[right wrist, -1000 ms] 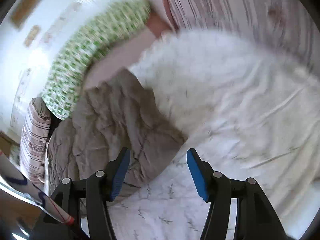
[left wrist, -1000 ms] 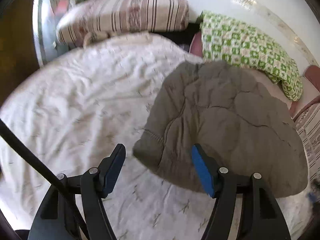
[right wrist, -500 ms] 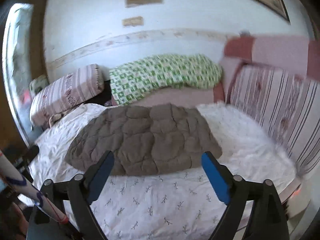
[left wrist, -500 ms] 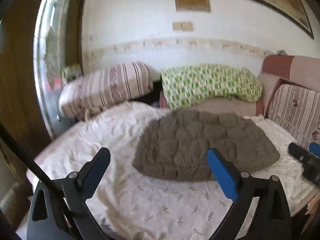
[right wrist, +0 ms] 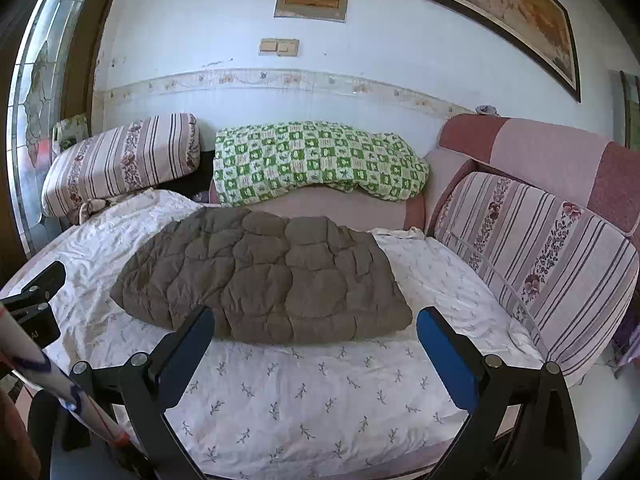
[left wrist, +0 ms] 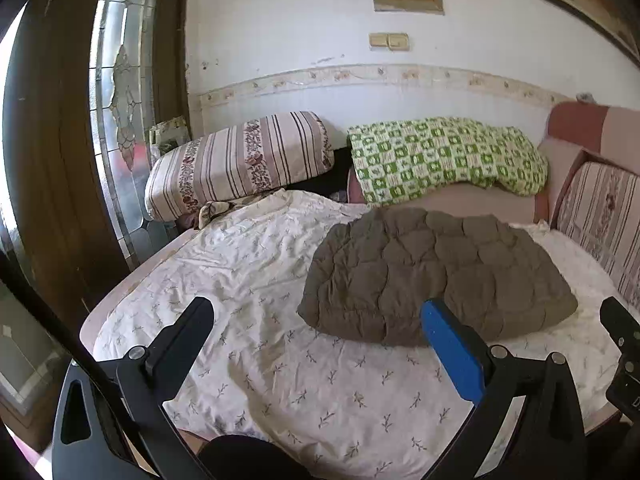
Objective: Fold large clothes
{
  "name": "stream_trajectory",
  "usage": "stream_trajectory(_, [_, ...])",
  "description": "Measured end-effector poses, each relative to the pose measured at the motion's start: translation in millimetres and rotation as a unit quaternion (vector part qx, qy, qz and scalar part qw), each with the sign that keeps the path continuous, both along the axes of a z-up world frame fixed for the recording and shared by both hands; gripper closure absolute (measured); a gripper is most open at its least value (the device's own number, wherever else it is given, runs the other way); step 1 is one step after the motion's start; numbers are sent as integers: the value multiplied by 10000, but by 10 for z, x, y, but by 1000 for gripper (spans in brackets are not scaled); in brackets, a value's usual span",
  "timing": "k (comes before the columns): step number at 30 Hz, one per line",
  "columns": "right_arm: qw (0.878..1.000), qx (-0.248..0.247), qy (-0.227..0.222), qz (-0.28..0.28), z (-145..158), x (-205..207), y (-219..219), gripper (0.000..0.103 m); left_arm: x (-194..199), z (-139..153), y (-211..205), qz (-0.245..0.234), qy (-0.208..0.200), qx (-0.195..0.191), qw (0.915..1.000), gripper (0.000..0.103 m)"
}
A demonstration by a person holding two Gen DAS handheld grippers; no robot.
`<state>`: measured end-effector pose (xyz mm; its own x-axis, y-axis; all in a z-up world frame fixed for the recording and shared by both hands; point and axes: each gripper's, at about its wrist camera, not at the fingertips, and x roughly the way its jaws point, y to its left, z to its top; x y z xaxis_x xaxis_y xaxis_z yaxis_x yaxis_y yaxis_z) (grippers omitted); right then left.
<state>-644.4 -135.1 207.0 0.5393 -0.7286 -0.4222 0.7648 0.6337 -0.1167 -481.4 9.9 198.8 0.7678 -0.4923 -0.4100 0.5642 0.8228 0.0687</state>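
The folded jacket (right wrist: 264,276) lies on the bed (right wrist: 320,400), toward its far side. Behind it, along the wall, a pillow (right wrist: 120,160) sits to the left and a blanket (right wrist: 316,160) to the right. A cushion (right wrist: 536,264) stands at the bed's right edge. My left gripper (left wrist: 316,344) and right gripper (right wrist: 316,344) hover before the jacket, fingers (right wrist: 444,356) apart, touching nothing.

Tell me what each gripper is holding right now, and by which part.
Nothing is held. The left gripper and right gripper are both open, apart from the folded brown quilted garment, which lies on the white sheet.
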Motion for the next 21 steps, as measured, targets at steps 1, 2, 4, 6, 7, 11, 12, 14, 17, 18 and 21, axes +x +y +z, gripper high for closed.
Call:
stream_trajectory(1, [10000, 17, 25, -33, -16, 17, -26, 0, 10, -7, -28, -22, 48, 44, 10000, 0])
stream_trajectory(2, [10000, 29, 40, -69, -31, 21, -42, 0, 22, -17, -59, -41, 89, 96, 9999, 0])
stream_trajectory(4, [9999, 73, 61, -95, -79, 54, -82, 0, 48, -59, -136, -39, 109, 288, 9995, 0])
stream_trajectory(6, [9998, 125, 135, -124, -130, 95, -109, 0, 70, -104, -183, -23, 29, 450, 9990, 0])
stream_trajectory(7, [9997, 152, 168, -103, -150, 117, -120, 0, 83, -129, -206, -4, 6, 518, 9987, 0])
stream_trajectory(11, [9993, 205, 303, -99, -229, 199, -163, 0, 147, -203, -275, 12, 79, 713, 9974, 0])
stream_trajectory(12, [9992, 215, 326, -97, -244, 213, -174, 0, 167, -218, -284, 27, 133, 751, 9971, 0])
stream_trajectory(14, [9990, 211, 375, -114, -273, 235, -194, 0, 191, -248, -301, 63, 158, 839, 9963, 0])
stream_trajectory(17, [9987, 234, 441, -134, -317, 275, -220, 0, 202, -277, -320, 130, 54, 904, 9958, 0])
stream_trajectory(18, [9985, 245, 465, -141, -332, 288, -230, 0, 198, -286, -331, 142, 10, 941, 9955, 0])
stream_trajectory(21, [9983, 266, 512, -127, -358, 318, -242, 0, 184, -324, -356, 154, -66, 1054, 9943, 0])
